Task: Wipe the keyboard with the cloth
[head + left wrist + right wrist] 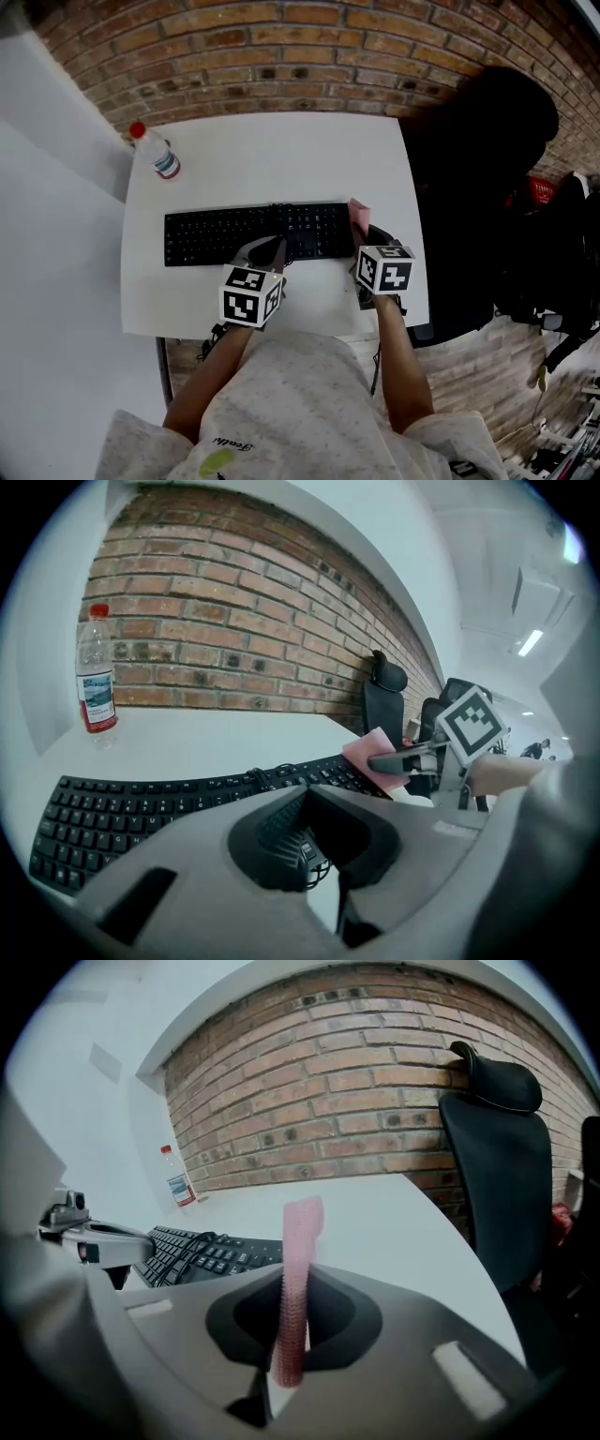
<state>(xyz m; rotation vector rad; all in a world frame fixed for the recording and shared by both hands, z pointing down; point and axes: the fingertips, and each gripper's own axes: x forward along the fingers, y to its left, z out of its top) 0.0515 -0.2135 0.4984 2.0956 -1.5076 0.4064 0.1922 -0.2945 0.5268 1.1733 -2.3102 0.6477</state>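
Re wipe: looks barely started, if at all. Right claw (292,1312): clamped on pink cloth (302,1232), strip upright between jaws. In head view, sits w/ cloth at right end of keyboard (225,236), by numpad edge. Can't tell if touching keys or just above. Left claw (306,789): jaws together, nothing in them, parked over keyboard's near edge approx mid-length, maybe to steady it. No visible sign of wiped vs unwiped keys, so can't credit any pass. Left to do, by my read: drag cloth across full key field right to left, then edges. Bottle (157,153) well apart at far left corner of tabletop (309,150), not in the way.
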